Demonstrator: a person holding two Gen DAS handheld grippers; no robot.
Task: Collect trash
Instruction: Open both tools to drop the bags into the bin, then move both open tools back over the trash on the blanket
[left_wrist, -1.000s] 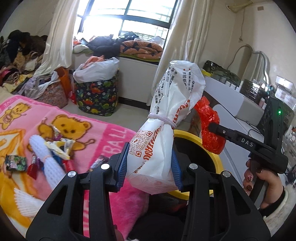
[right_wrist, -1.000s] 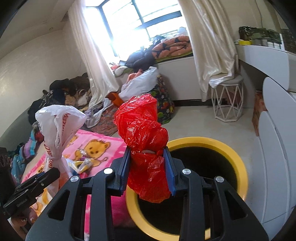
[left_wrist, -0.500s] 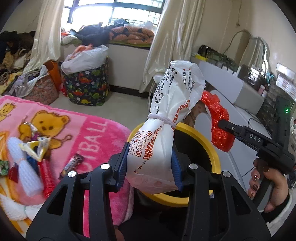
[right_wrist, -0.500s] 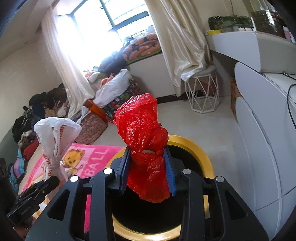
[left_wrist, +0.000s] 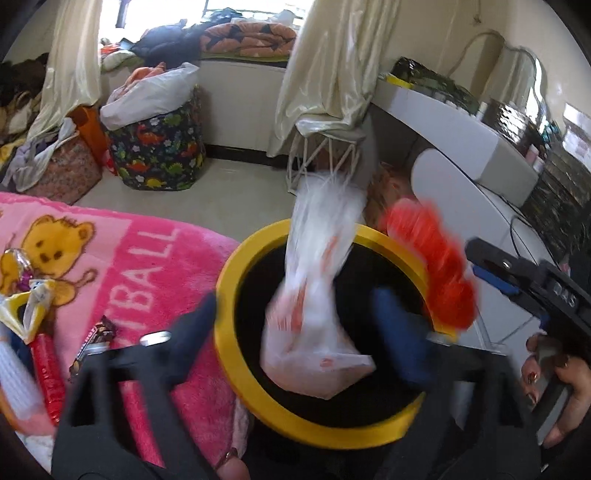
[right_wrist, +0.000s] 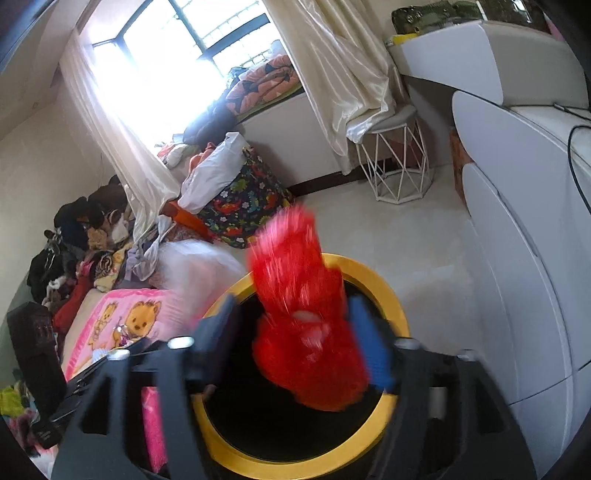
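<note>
A white tied plastic bag (left_wrist: 314, 314), blurred, is falling into the yellow-rimmed black bin (left_wrist: 236, 354) between the wide-apart fingers of my open left gripper (left_wrist: 299, 314). A red plastic bag (right_wrist: 303, 325), also blurred, drops over the same bin (right_wrist: 384, 295) between the spread fingers of my open right gripper (right_wrist: 295, 339). The red bag (left_wrist: 436, 269) and the right gripper (left_wrist: 491, 273) also show at the bin's right side in the left wrist view. Neither bag is gripped.
A pink bear blanket (left_wrist: 122, 258) left of the bin carries several wrappers (left_wrist: 92, 343). A dinosaur-print hamper (left_wrist: 159, 147), a white wire stool (right_wrist: 395, 162) and white cabinets (right_wrist: 517, 236) stand around the floor. Clothes are piled by the window.
Both grippers have opened over the bin. The white bag and the red bag have been let go and are dropping into it.
</note>
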